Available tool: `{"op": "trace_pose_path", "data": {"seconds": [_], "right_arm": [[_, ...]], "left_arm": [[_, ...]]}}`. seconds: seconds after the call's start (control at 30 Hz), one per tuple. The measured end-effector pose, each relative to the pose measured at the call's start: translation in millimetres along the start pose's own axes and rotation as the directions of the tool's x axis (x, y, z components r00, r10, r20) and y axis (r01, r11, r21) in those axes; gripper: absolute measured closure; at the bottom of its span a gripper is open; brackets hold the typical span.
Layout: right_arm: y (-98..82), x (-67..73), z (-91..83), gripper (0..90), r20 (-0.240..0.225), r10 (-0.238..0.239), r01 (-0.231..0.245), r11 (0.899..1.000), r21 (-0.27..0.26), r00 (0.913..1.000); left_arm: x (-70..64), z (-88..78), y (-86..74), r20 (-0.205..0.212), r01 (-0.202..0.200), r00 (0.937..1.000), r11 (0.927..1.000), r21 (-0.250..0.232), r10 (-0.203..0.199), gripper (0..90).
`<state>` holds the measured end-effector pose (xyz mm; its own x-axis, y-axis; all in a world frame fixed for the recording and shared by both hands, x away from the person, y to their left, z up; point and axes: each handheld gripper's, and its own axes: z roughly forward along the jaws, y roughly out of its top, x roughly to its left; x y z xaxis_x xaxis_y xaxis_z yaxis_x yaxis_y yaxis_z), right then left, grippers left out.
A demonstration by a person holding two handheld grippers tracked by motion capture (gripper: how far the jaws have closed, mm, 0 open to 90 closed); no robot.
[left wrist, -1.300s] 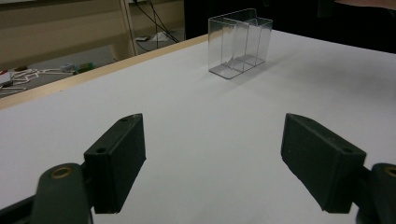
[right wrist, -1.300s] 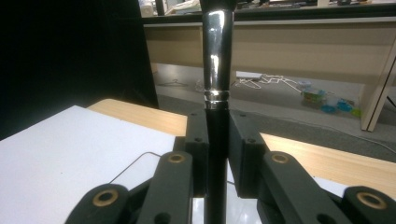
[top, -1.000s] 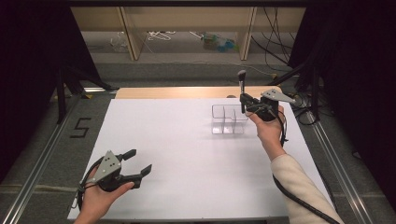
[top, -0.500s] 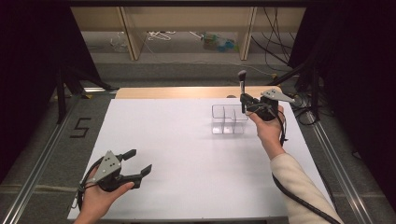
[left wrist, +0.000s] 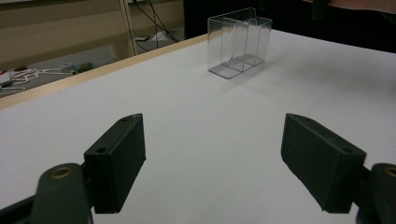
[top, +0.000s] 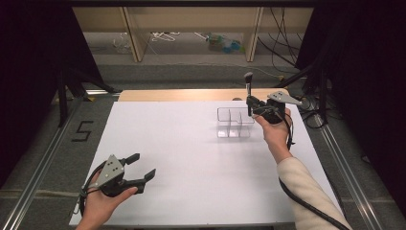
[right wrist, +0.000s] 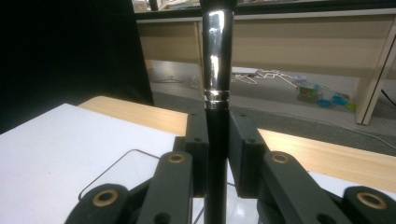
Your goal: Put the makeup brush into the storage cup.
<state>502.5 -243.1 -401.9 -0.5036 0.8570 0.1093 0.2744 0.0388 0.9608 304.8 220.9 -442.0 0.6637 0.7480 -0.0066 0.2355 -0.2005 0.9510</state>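
R grip (top: 249,103) clamps brush (top: 248,85) upright over clear organiser (top: 233,125) | L grip (top: 141,166) agape, nothing between | table (top: 191,143)

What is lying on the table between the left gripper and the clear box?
Nothing: in the left gripper view, only bare white table lies between the left gripper and the clear box.

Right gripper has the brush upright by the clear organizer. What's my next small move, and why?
Probably lower the brush straight down into the near compartment of the clear organizer. The right gripper is shut on its black handle, holding it upright just above the organizer's right end, bristle end up. The left gripper rests open, far off on the table.
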Motion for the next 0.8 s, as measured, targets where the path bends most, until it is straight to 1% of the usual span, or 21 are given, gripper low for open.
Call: {"op": "trace_pose_path", "data": {"seconds": [0.1, 0.27, 0.33, 0.4, 0.5, 0.53, 0.57, 0.6, 0.63, 0.7, 0.77, 0.8], "right_arm": [[-0.4, -0.6, 0.6, 79.5, 0.002, -0.007, 0.007, 1.000, -0.002, 1.0000], [-1.1, -0.6, 1.9, 79.4, 0.002, -0.008, 0.008, 1.000, -0.002, 1.0000], [-1.7, -0.4, 3.0, 79.5, 0.002, -0.007, 0.007, 1.000, -0.011, 1.0000], [-1.5, -0.5, 2.6, 79.5, 0.005, -0.012, 0.011, 1.000, 0.003, 0.9999], [-1.7, -0.4, 3.3, 79.5, 0.006, -0.012, 0.012, 1.000, 0.005, 0.9999], [-1.8, -0.4, 3.5, 79.4, 0.005, -0.011, 0.011, 1.000, 0.007, 0.9999], [-1.8, -0.4, 3.4, 79.4, 0.002, -0.010, 0.010, 1.000, 0.013, 0.9999], [-2.0, -0.4, 3.7, 79.5, -0.001, -0.009, 0.009, 1.000, 0.011, 1.0000], [-2.2, -0.4, 4.1, 79.4, 0.006, -0.011, 0.011, 1.000, 0.011, 0.9999], [-2.6, -0.6, 4.4, 79.4, 0.005, -0.015, 0.015, 1.000, 0.011, 0.9999], [-2.6, -0.3, 4.3, 79.4, 0.004, -0.008, 0.008, 1.000, 0.015, 1.0000], [-3.1, -0.7, 5.0, 79.4, 0.002, -0.015, 0.015, 1.000, 0.010, 0.9999]], "left_arm": [[-0.4, 0.3, -0.3, -0.001, 0.009, 1.0000, 1.0000, -0.001, -0.009, 21.8], [-0.2, 0.3, -0.3, 0.000, 0.008, 1.0000, 1.0000, 0.000, -0.008, 21.8], [-0.3, 0.3, -0.3, 0.000, 0.008, 1.0000, 1.0000, -0.001, -0.008, 21.8], [-0.3, 0.3, -0.3, 0.000, 0.008, 1.0000, 1.0000, 0.000, -0.008, 21.8], [-0.2, 0.4, -0.3, 0.000, 0.007, 1.0000, 1.0000, 0.000, -0.007, 21.8], [-0.7, 0.6, -0.6, 0.000, 0.017, 0.9999, 0.9999, -0.001, -0.017, 21.8], [-0.5, 0.5, -0.5, 0.001, 0.013, 0.9999, 0.9999, -0.001, -0.013, 21.8], [-0.2, 0.4, -0.3, 0.000, 0.008, 1.0000, 1.0000, 0.000, -0.008, 21.8], [-0.2, 0.3, -0.3, 0.000, 0.007, 1.0000, 1.0000, 0.000, -0.007, 21.9], [-0.2, 0.4, -0.3, 0.000, 0.007, 1.0000, 1.0000, 0.000, -0.007, 21.8], [-0.7, 0.6, -0.4, 0.000, 0.014, 0.9999, 0.9999, -0.001, -0.014, 21.8], [-0.5, 0.5, -0.4, 0.000, 0.011, 0.9999, 0.9999, -0.001, -0.011, 21.8]]}}
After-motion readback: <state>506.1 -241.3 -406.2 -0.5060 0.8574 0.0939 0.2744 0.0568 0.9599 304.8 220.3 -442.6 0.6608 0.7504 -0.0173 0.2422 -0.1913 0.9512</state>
